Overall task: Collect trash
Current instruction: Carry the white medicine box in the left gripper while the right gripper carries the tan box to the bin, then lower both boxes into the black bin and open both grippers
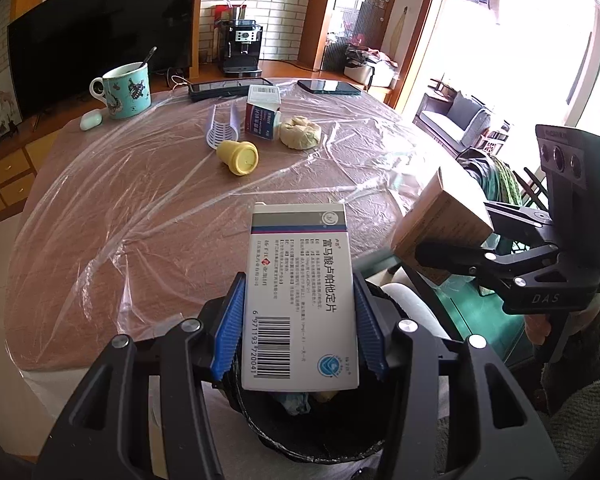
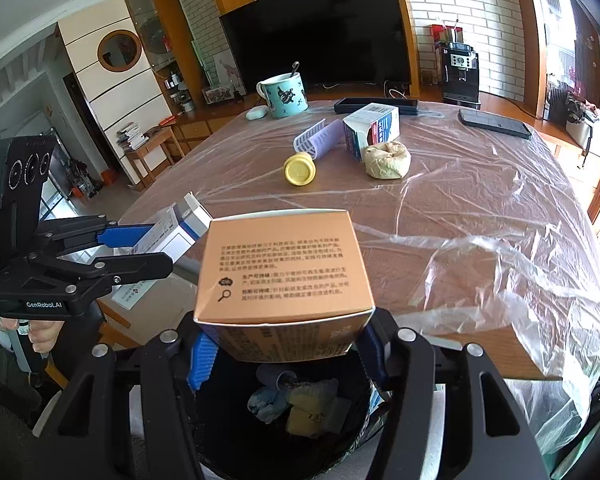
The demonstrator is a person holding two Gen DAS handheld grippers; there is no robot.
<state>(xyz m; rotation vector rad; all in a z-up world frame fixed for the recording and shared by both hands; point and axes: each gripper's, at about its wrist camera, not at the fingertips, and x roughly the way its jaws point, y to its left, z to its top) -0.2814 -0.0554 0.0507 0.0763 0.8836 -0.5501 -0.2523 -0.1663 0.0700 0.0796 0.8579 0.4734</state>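
My left tongs point(image 1: 300, 312) pinch the white box point(image 1: 300, 296) and my right tongs point(image 2: 288, 344) pinch the tan box point(image 2: 280, 268), both held over the bin point(image 2: 220, 432) beside the table point(image 2: 480, 216) so they drop in.

Plastic-covered table point(image 2: 480, 240) (mug point(image 2: 284, 94), yellow cap point(image 2: 299, 169), two phones point(image 2: 495, 123)).

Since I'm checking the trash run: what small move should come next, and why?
Probably open both tongs. The left tongs grip the white box and the right tongs grip the orange box, each seemingly above the black bin that already holds trash.
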